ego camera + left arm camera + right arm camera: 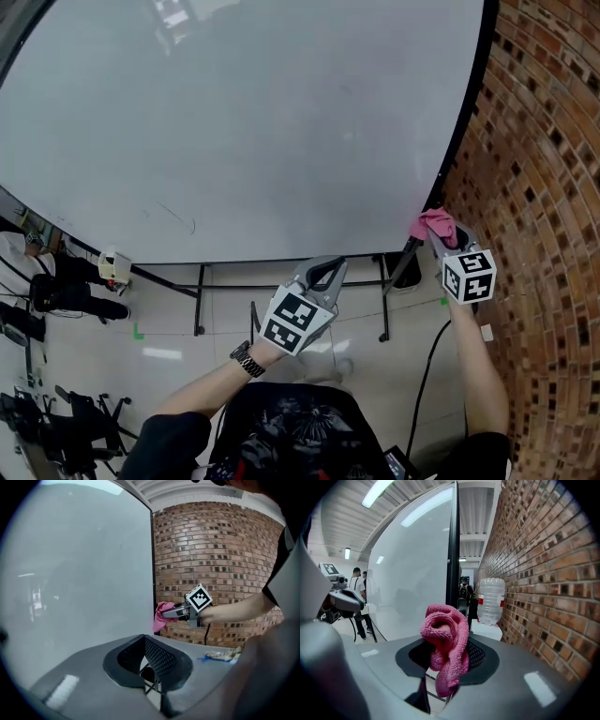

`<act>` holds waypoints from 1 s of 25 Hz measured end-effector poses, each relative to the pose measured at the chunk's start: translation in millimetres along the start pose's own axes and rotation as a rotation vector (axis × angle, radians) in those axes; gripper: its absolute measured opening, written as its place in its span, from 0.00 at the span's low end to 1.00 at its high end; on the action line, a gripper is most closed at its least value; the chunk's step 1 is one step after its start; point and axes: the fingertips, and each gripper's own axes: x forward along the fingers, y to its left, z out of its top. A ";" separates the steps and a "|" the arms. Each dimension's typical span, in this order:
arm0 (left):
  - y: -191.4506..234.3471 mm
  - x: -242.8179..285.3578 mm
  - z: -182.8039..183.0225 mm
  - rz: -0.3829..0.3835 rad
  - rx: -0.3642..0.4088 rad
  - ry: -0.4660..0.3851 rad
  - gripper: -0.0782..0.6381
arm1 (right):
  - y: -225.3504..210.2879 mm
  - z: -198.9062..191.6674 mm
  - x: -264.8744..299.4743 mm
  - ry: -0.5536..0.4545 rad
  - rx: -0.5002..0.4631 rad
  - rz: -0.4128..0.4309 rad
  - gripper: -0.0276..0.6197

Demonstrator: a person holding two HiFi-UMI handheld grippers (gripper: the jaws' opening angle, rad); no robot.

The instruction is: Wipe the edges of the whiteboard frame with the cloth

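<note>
Gripping the bunched pink cloth tight between jaws closed on it, the right tongs hold it at the black right-hand frame edge of the whiteboard, near its lower corner and close beside the brick wall. The left tongs hang below the board's bottom edge, apart from it, jaws drawn together with nothing between them

Brick wall right of whiteboard, cloth at its right edge
</note>
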 end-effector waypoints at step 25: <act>36.1 20.9 -156.9 0.137 -0.174 0.300 0.11 | 8.4 -218.4 101.0 0.293 0.218 0.066 0.24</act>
